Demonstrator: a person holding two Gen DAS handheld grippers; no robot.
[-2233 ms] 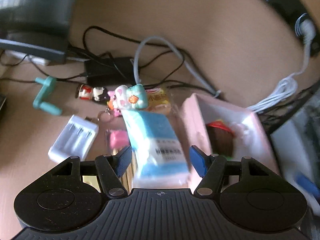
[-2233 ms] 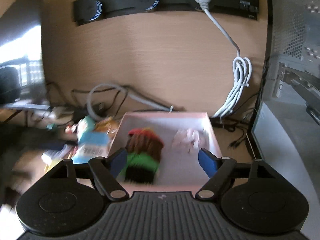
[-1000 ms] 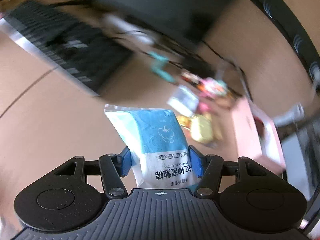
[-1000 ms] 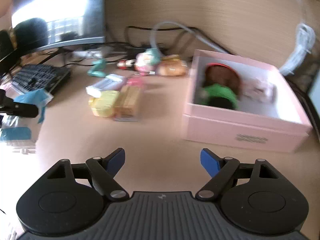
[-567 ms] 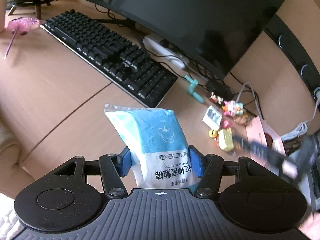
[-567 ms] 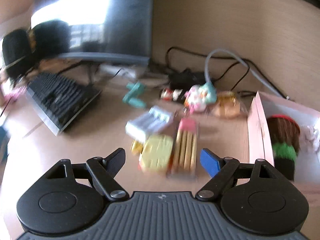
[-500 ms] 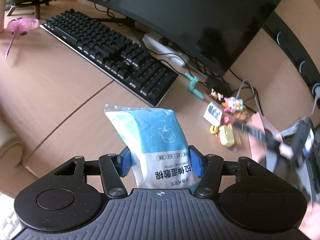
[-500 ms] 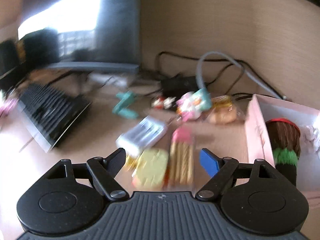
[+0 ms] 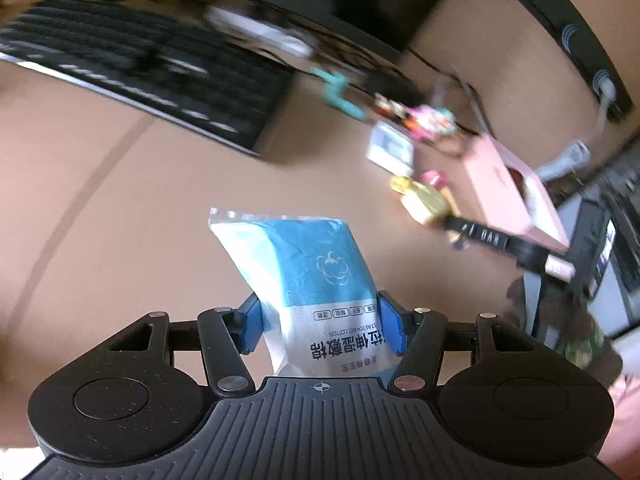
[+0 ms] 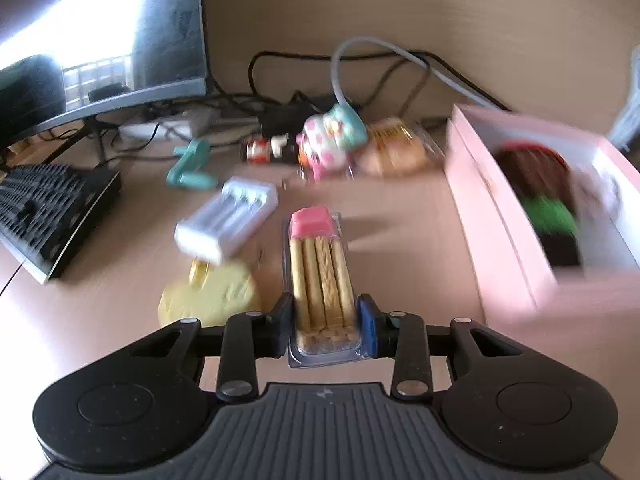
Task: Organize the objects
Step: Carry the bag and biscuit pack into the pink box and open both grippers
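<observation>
Biscuit pack (image 10: 322,280): clamped in right hand-held gripper (image 10: 325,326), low over surface (image 10: 400,216), beside yellow toy (image 10: 208,298). Wipes packet (image 9: 316,280): clamped in left hand-held gripper (image 9: 320,322), above surface. Pink box (image 10: 500,216) right of biscuit pack.

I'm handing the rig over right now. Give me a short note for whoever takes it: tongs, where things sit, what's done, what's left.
Left tongs: shut on the blue wet-wipe pack, held above the desk, away from the pile.
Right tongs: shut on the biscuit-stick pack; whether it is off the desk is unclear.
Pink box sits to the right, open, with a brown and green item inside.
Loose on the desk: white battery charger, yellow item, teal clip, small figurines, wrapped bun.
Left: both held packs and the loose items, probably into the box.
</observation>
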